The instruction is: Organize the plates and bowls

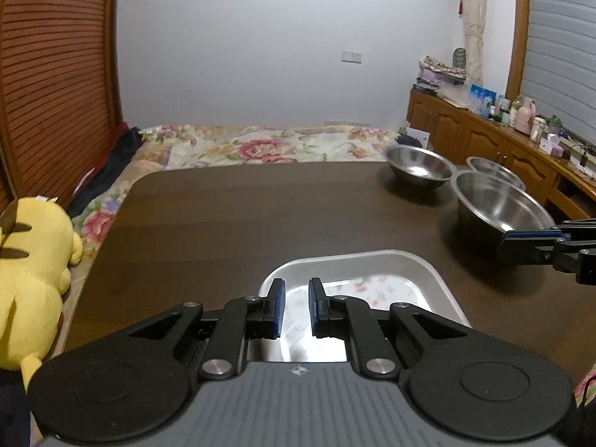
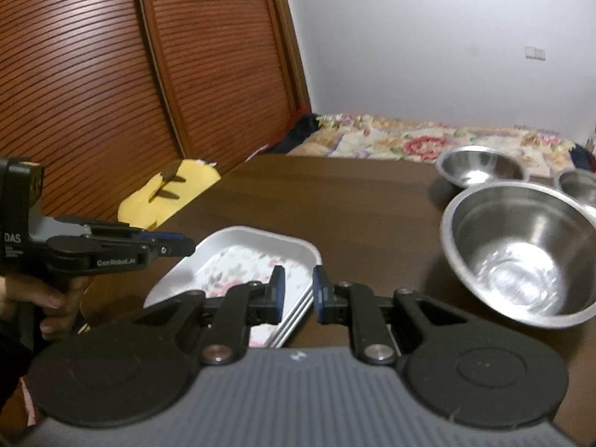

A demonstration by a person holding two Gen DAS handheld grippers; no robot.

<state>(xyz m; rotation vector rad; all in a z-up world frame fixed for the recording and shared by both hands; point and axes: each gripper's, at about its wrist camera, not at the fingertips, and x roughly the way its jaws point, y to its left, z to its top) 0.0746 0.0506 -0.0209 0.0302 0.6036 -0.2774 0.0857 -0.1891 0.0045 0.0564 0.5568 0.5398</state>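
1. Three steel bowls sit apart at the far right of the desk (image 1: 231, 223): the large steel bowl (image 2: 521, 249) nearest me, a medium steel bowl (image 2: 482, 167) behind it, and a small steel bowl (image 2: 579, 186) at the right edge. I judge they are still unsorted, waiting to be nested by size.
2. The white rectangular plates (image 2: 253, 260) lie stacked near the desk's front edge. Stacked rims show along the right side; I cannot count them. Keeping them in one pile leaves the rest of the desk free for the bowls.
3. My left hand-held gripper (image 1: 297, 307) hovers above the plate stack, clenched with only a narrow gap and nothing between its pads. I judge the plates are settled, so it needs no grip.
4. My right hand-held gripper (image 2: 299, 294) is likewise clenched and carries nothing, poised between the plate stack and the large steel bowl.
5. A yellow plush toy (image 1: 33, 279) lies on the floral bed (image 1: 260, 147) off the desk's left edge, well clear of the work.
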